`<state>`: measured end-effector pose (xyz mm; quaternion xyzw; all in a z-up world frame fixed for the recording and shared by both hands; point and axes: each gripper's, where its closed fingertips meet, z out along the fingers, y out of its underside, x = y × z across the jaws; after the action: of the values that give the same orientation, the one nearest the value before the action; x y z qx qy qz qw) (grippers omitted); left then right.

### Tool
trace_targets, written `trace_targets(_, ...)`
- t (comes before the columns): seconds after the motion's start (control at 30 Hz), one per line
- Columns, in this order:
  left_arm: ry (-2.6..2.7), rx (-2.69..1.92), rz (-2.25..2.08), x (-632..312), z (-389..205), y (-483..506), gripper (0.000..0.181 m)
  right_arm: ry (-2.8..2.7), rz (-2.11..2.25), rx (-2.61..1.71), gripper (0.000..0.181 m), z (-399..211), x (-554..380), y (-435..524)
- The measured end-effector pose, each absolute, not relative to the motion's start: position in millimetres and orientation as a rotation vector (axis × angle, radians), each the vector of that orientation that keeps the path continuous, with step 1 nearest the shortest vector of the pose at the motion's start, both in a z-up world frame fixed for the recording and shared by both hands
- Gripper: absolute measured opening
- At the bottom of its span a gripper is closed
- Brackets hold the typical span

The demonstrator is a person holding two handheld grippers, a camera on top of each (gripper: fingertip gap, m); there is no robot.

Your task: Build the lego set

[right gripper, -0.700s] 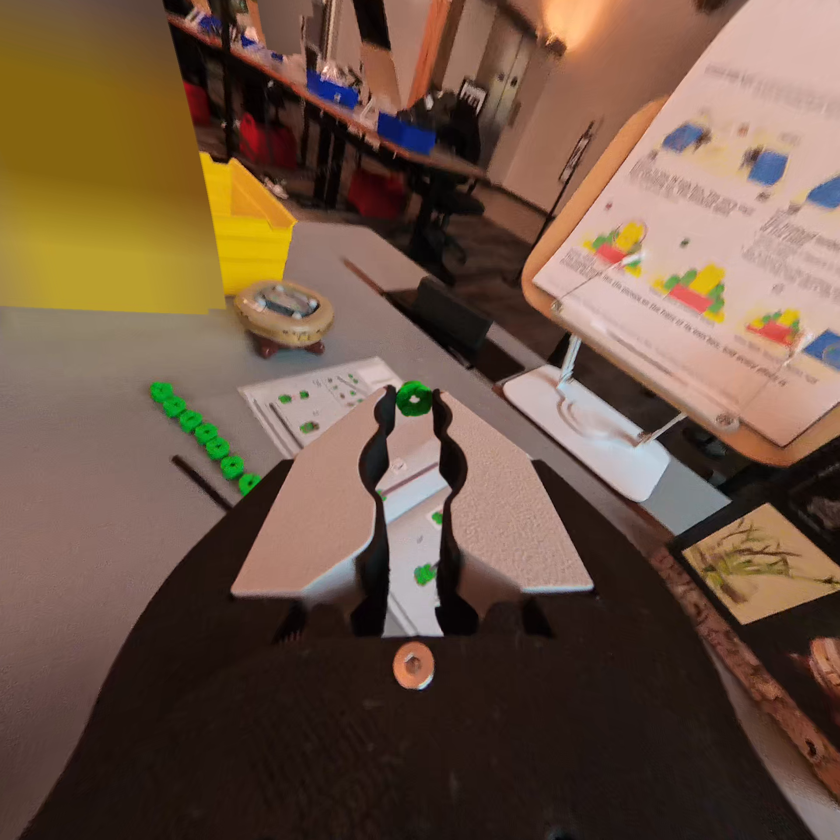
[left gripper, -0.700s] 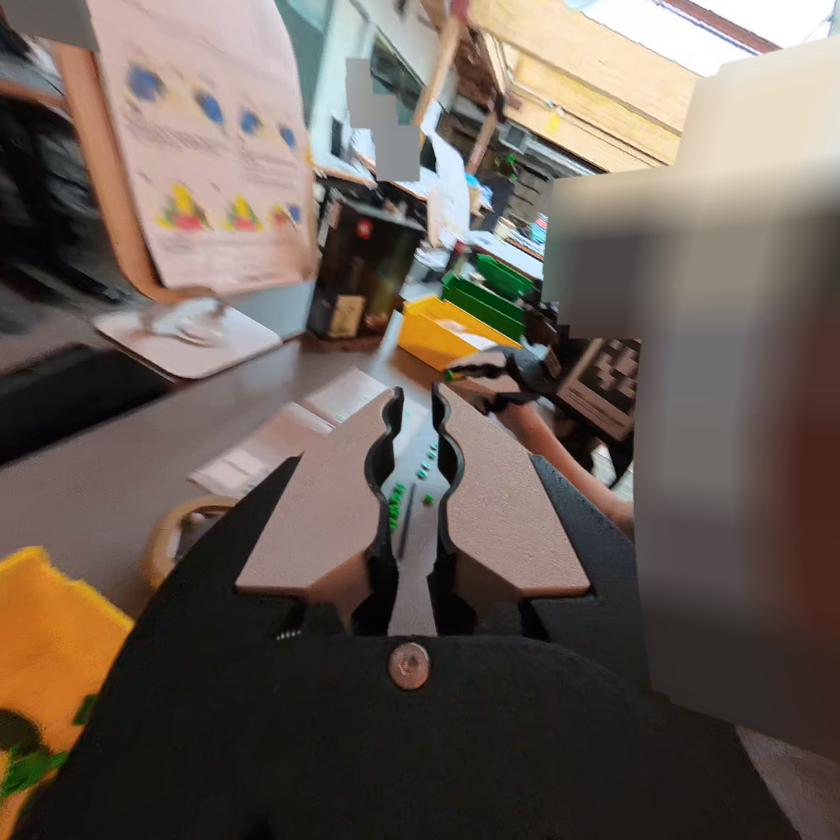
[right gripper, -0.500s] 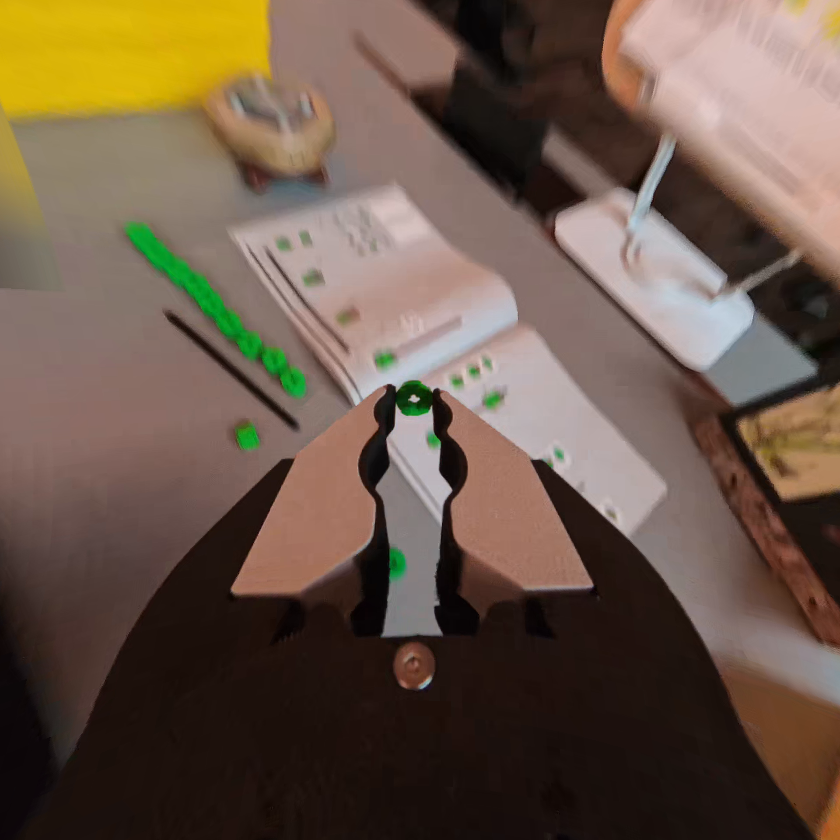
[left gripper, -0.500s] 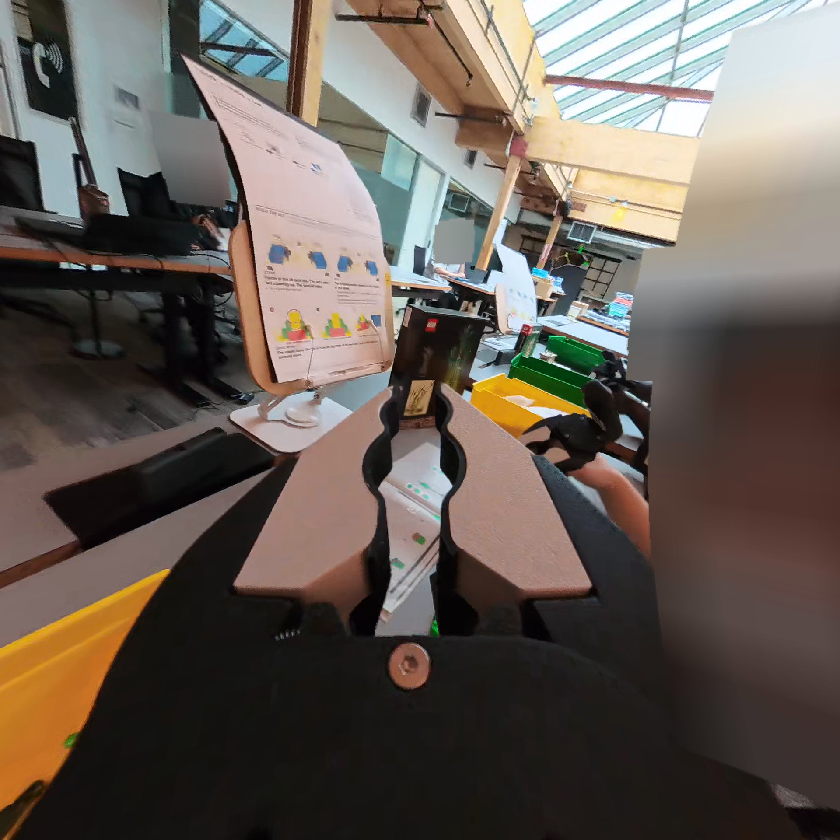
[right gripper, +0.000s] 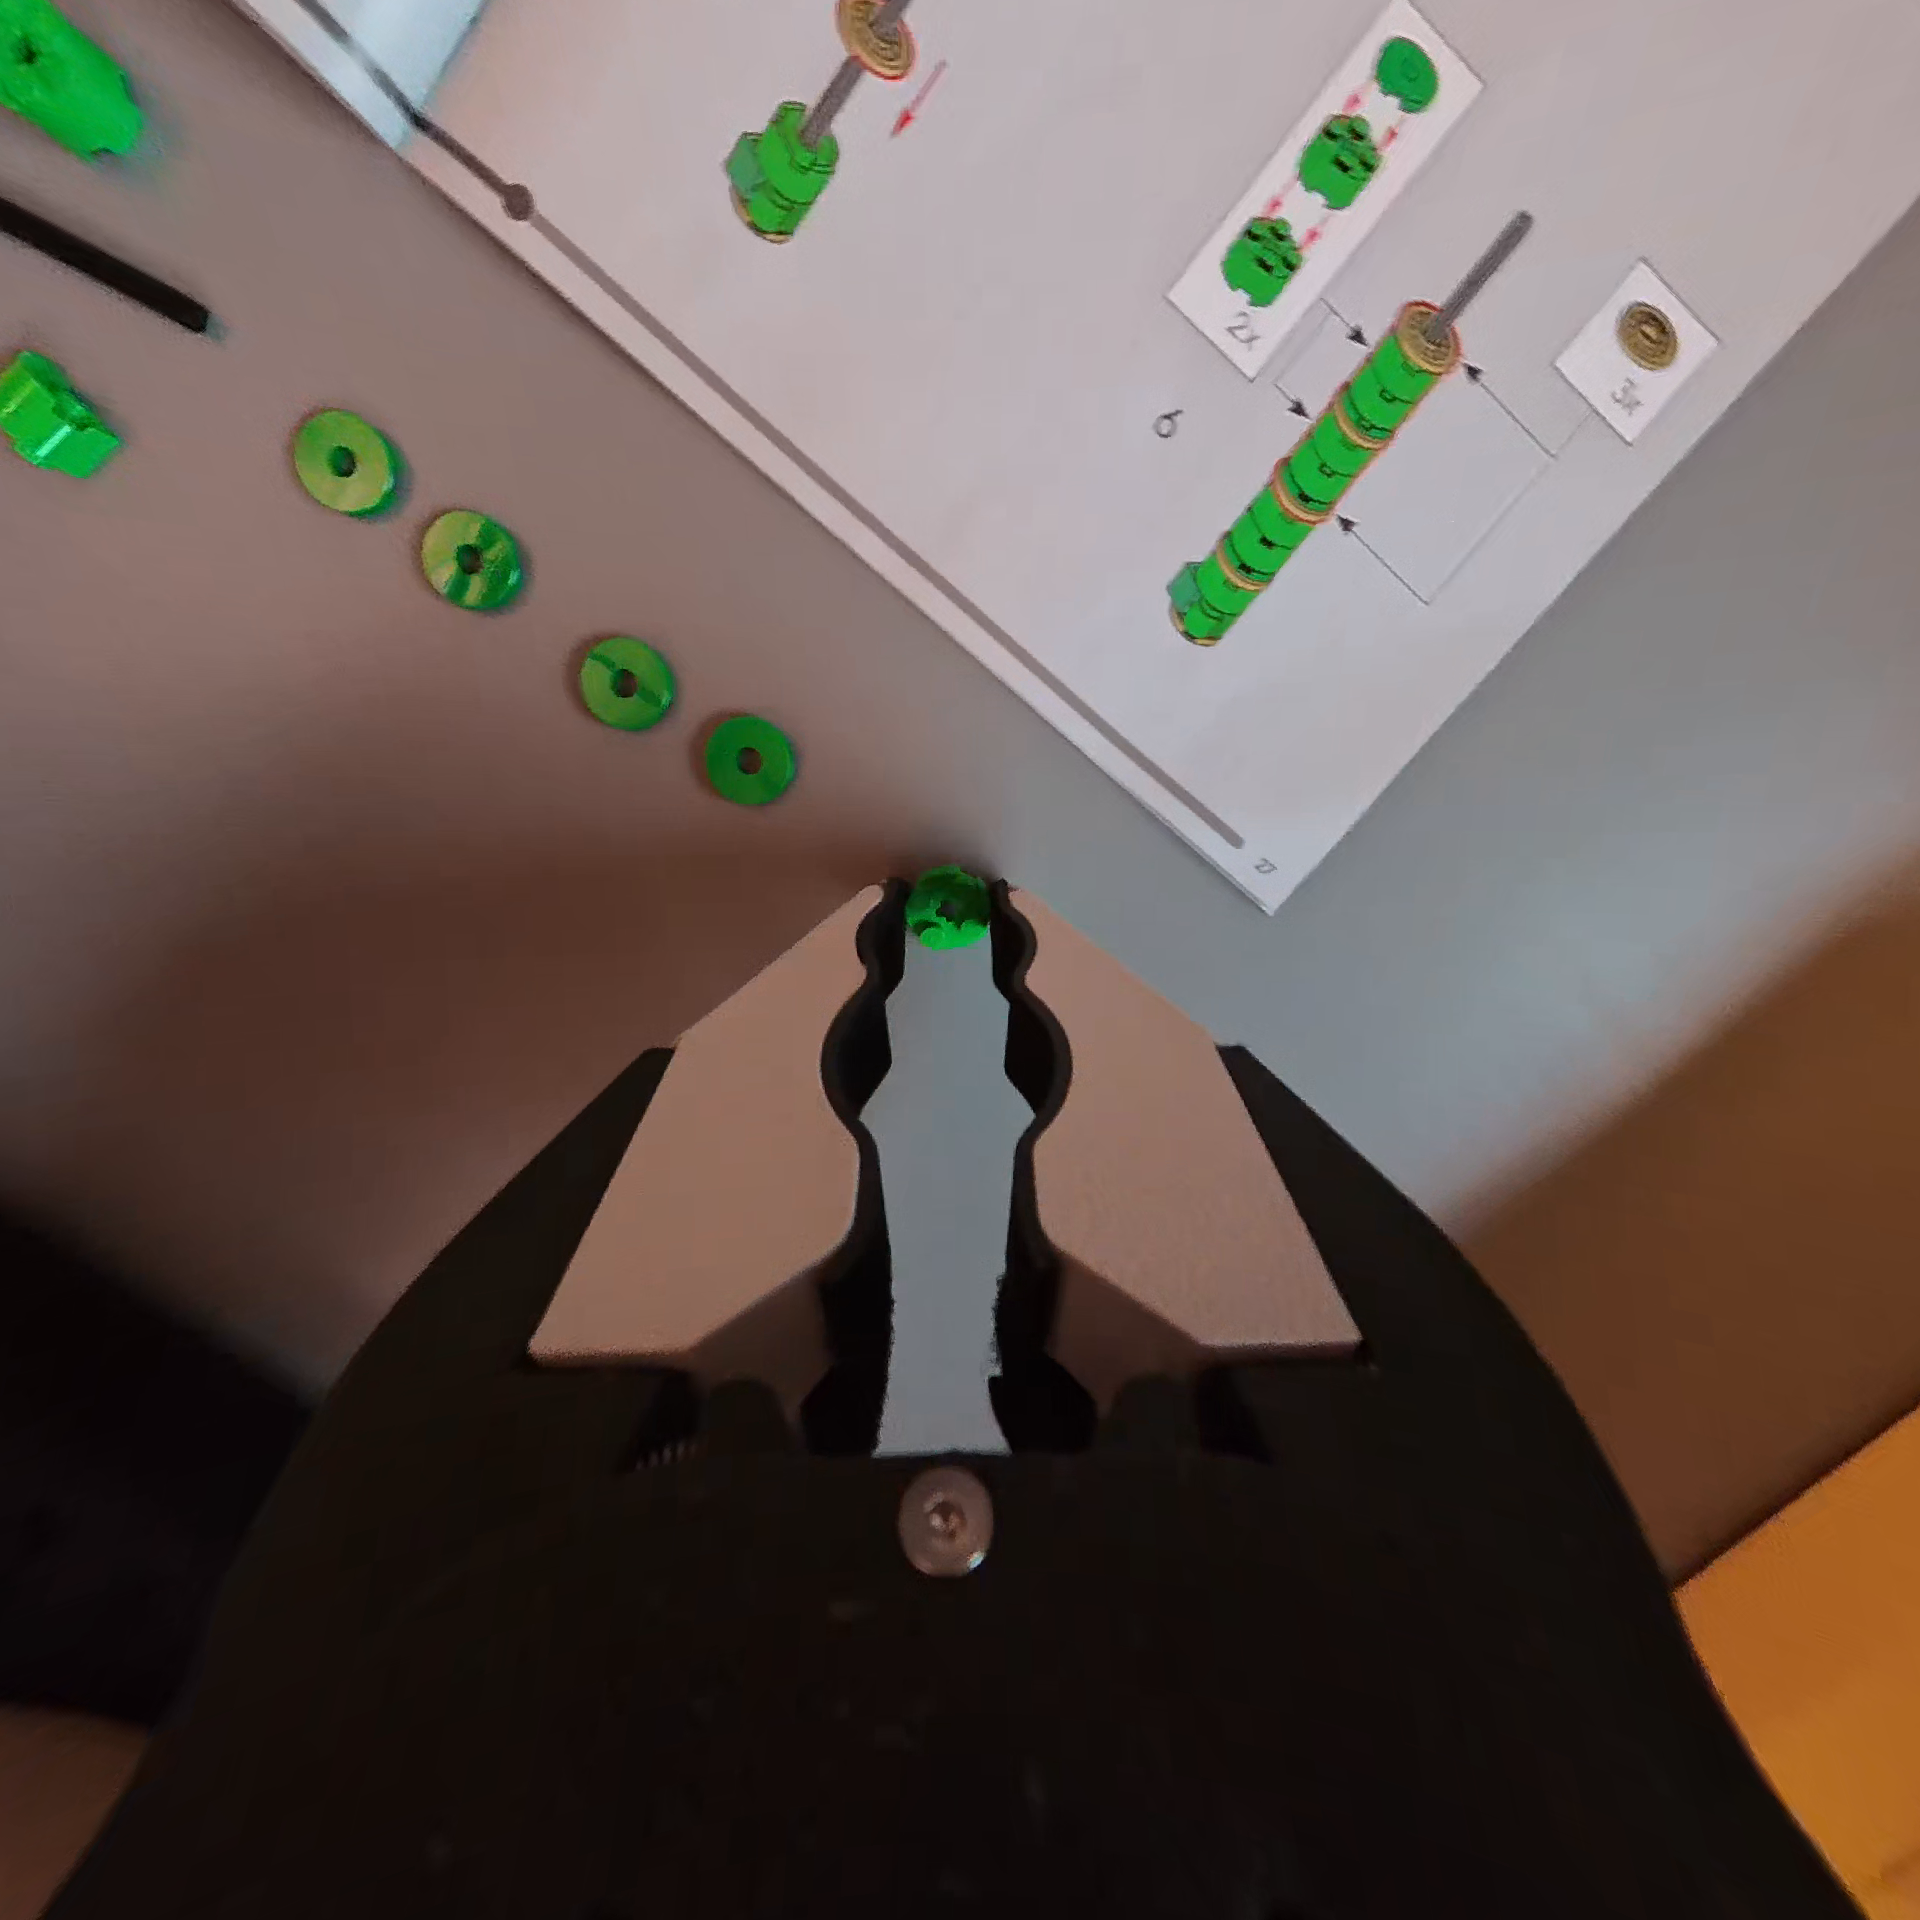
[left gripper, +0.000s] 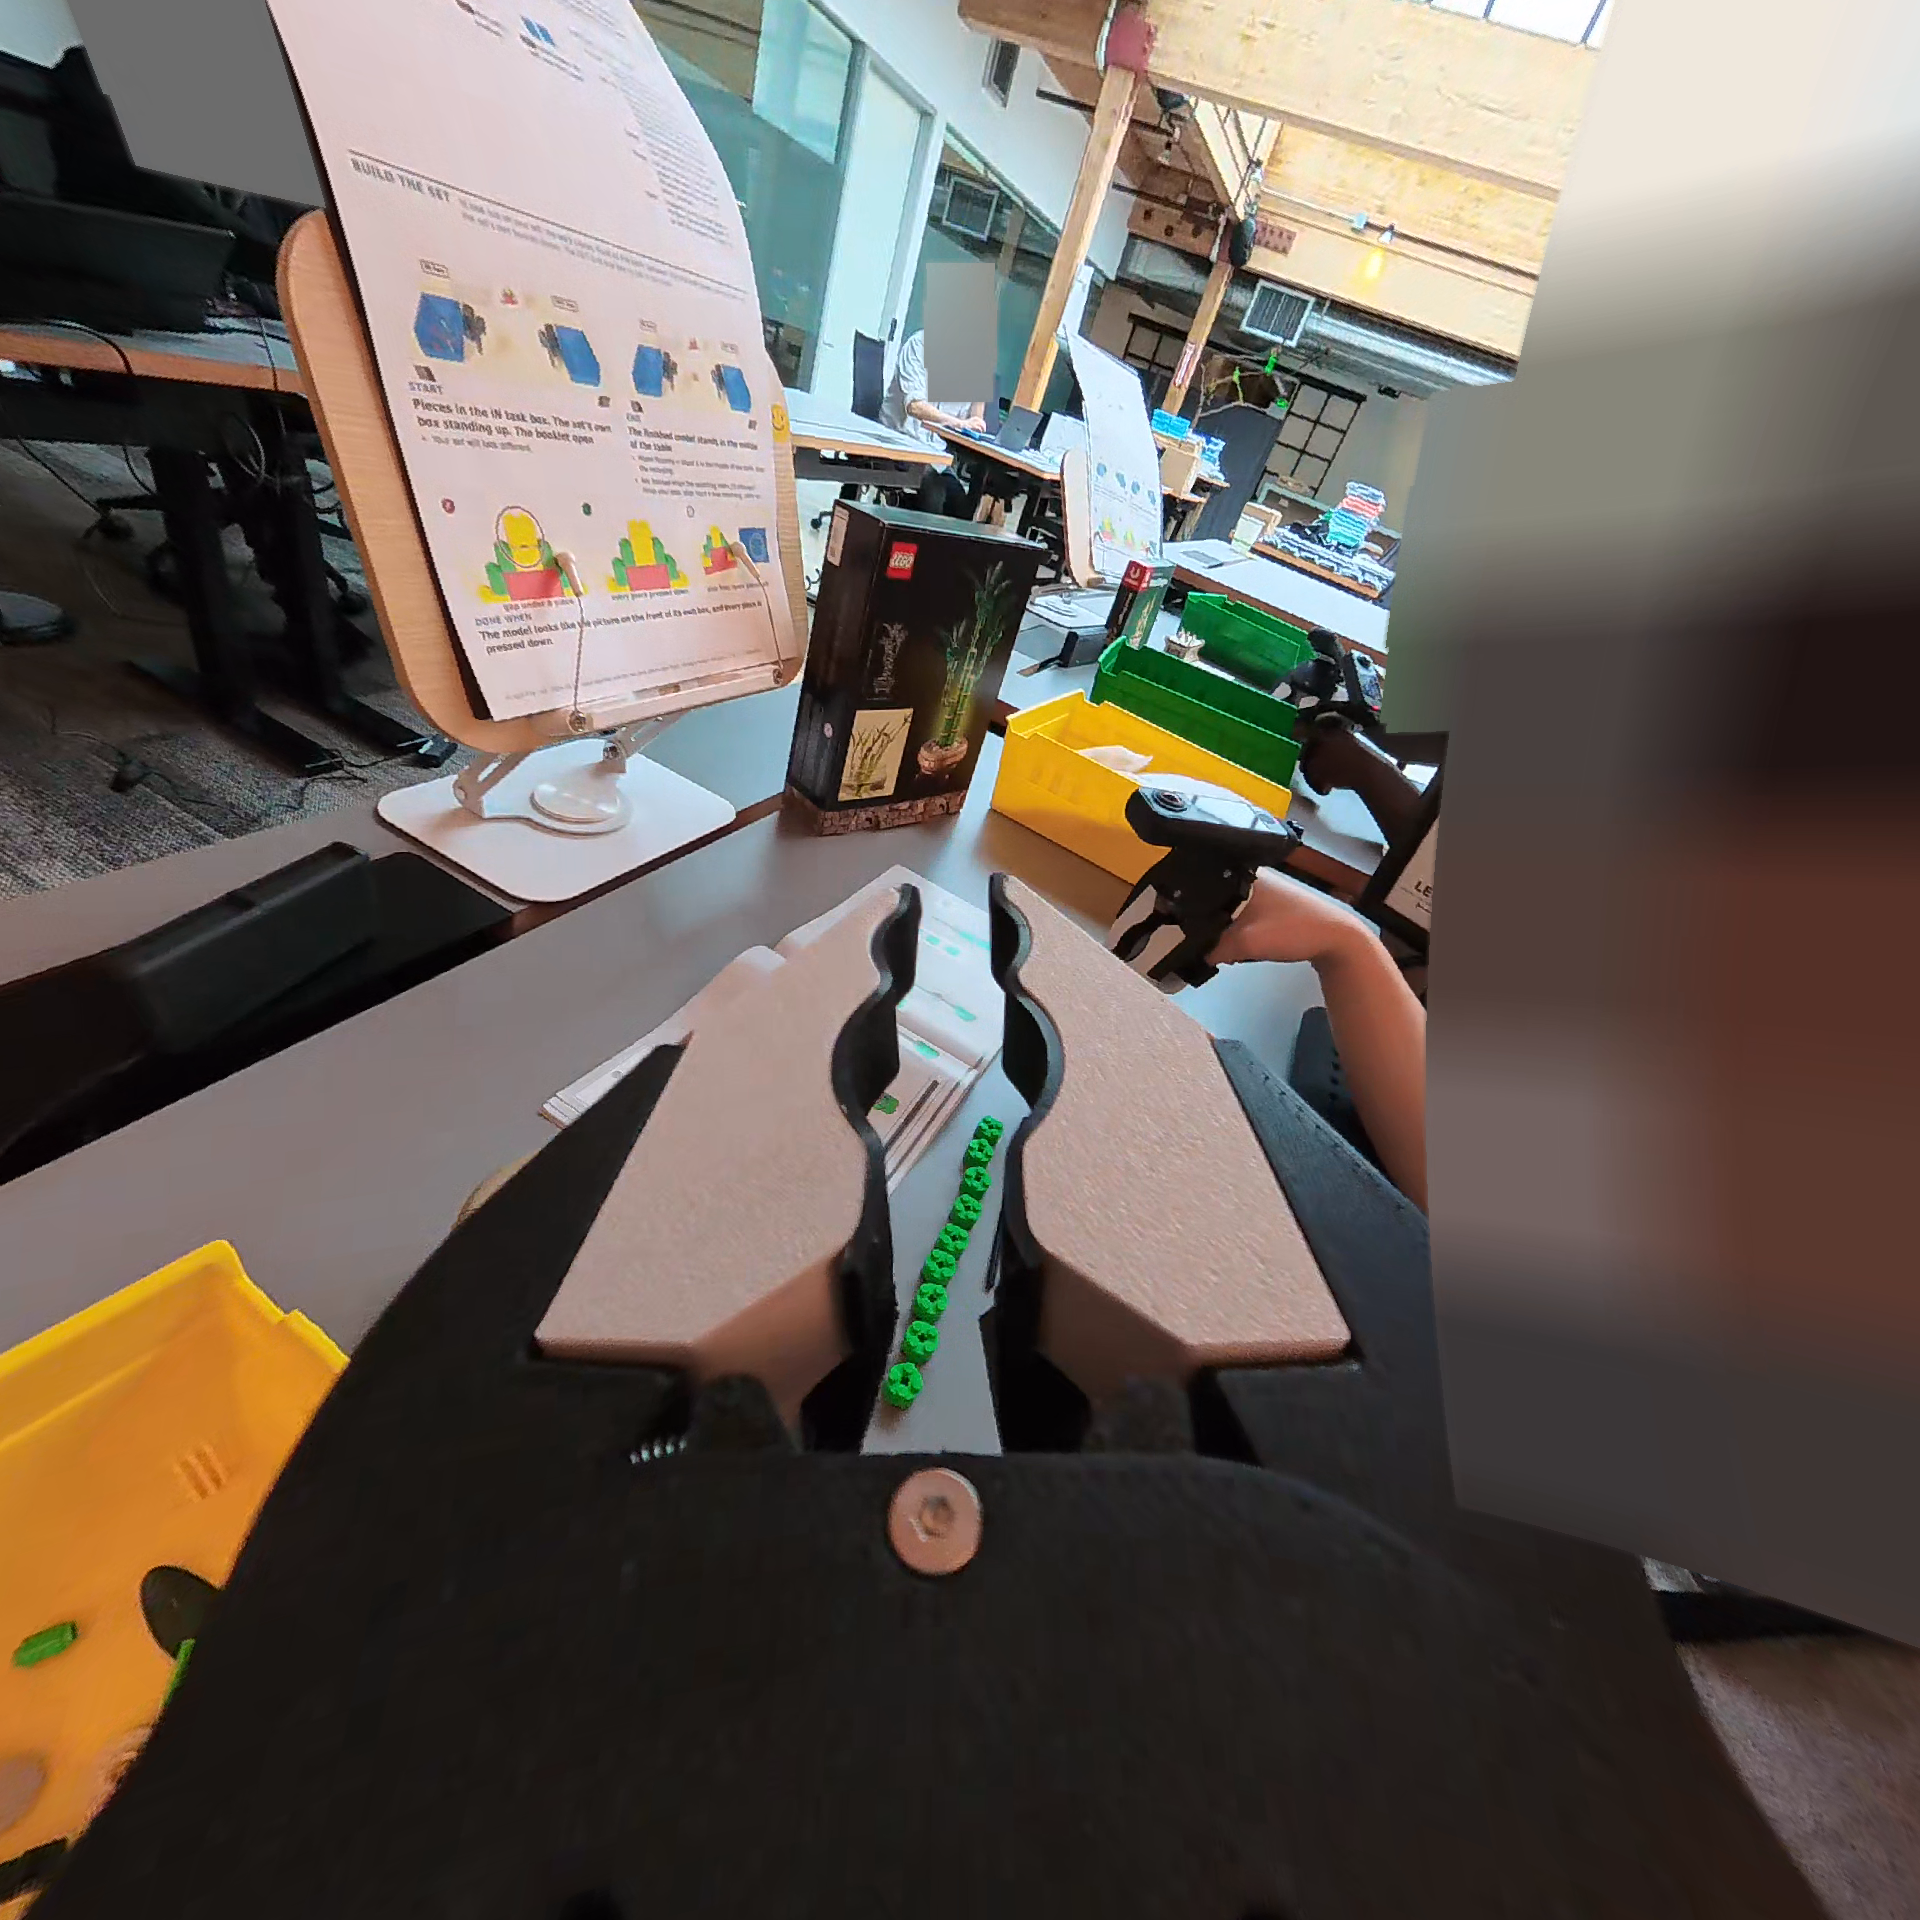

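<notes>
My right gripper [right gripper: 945, 904] is shut on a small green round piece [right gripper: 945, 912] at its fingertips and points down at the grey table, just off the corner of the open instruction booklet [right gripper: 1039, 364]. Several flat green round pieces [right gripper: 625, 683] lie in a row to its left, with a black axle rod [right gripper: 104, 275] and green bricks [right gripper: 52, 426] beyond. My left gripper [left gripper: 951, 909] is open and empty, held above the table. A row of green round pieces [left gripper: 940, 1262] shows between its fingers, beside the booklet [left gripper: 940, 1003]. The right gripper also shows in the left wrist view [left gripper: 1195, 883].
A yellow bin [left gripper: 156, 1403] with loose green pieces sits at the near left. Another yellow bin [left gripper: 1081, 769], green bins [left gripper: 1195, 696], the set's black box [left gripper: 914, 665] and an instruction sheet on a stand [left gripper: 561, 416] stand at the back of the table. One gripper's finger ends stand about 50 cm off the other's.
My right gripper has tipped down and dropped close to the table by the booklet's corner, still holding the green piece. My left gripper has swung down over the row of green pieces.
</notes>
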<state>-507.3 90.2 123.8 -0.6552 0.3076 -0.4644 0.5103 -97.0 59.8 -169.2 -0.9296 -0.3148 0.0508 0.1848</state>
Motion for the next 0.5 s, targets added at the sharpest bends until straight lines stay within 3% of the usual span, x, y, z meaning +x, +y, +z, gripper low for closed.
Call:
trace_targets(0.3,0.771,-1.579,-1.11,-513.3,128.0,81.5,0.013,-0.93,0.258,-2.529,0.025,-159.6,-114.4,59.4)
trace_targets(0.4,0.743,-1.629,-0.995,-539.3,128.4,84.7,0.018,-0.764,0.284,-2.293,0.025,-116.7,-109.1,87.1)
trace_targets(0.5,0.601,-1.693,-0.73,-591.5,128.2,99.3,0.033,-0.622,0.267,-1.973,0.038,-60.1,-104.6,110.8)
